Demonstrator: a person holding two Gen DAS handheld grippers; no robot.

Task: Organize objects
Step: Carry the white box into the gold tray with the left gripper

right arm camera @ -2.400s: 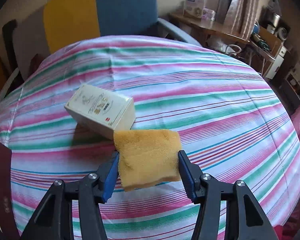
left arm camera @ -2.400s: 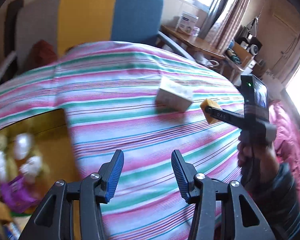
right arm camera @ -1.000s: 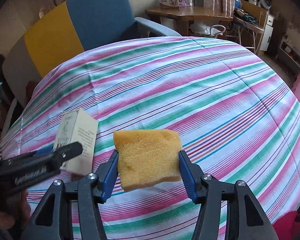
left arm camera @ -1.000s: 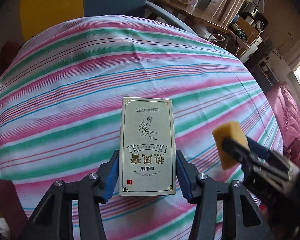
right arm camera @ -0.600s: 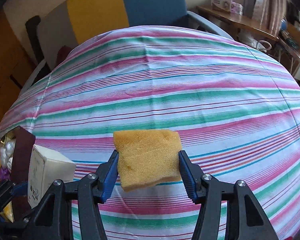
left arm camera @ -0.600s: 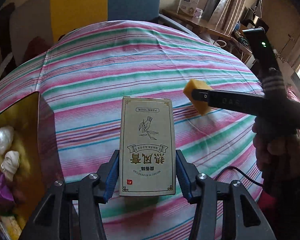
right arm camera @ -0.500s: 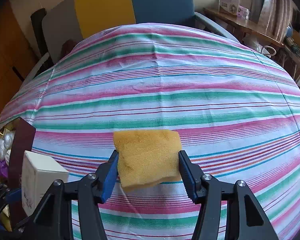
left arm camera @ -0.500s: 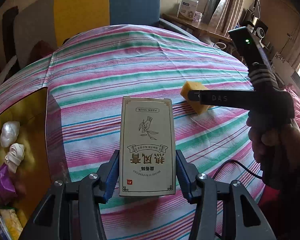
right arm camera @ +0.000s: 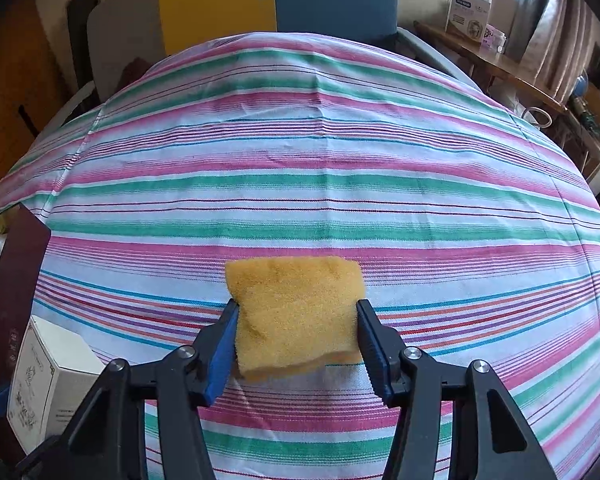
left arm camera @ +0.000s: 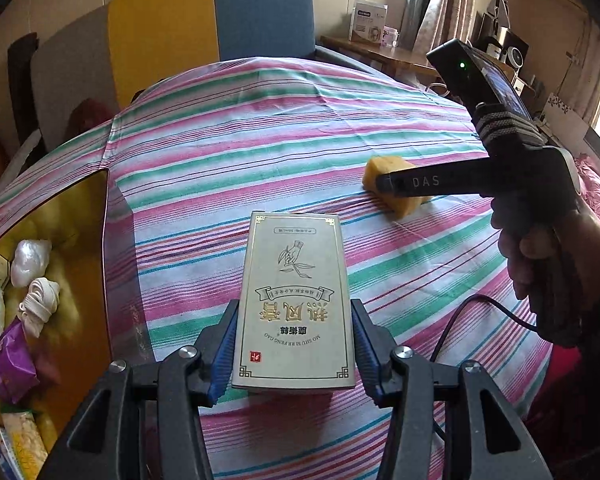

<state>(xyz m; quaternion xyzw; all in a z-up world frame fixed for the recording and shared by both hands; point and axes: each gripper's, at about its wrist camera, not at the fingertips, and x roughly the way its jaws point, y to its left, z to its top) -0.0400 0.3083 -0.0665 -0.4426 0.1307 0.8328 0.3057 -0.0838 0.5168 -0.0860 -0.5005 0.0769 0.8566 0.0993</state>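
With the carton (left arm camera: 296,304) now lifted in the left tongs (left arm camera: 294,354) and the sponge (right arm camera: 296,316) clamped in the right tongs (right arm camera: 296,344), both have swung toward the open box (left arm camera: 60,216), probably for stowing.

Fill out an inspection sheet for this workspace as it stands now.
Surface: striped tablecloth, creased, covering the table.
Job's things: cream carton with gold print and yellow sponge, each clamped in a claw; open gold-lined box at the table's left edge.
Clutter: wrapped white bundles, a purple packet and other small items inside the box.
Grippers: left claw shut on the carton; right claw shut on the sponge.
Cables: black cable trailing from the right gripper's handle.
Surroundings: yellow-and-blue chair, wooden side table, curtains.
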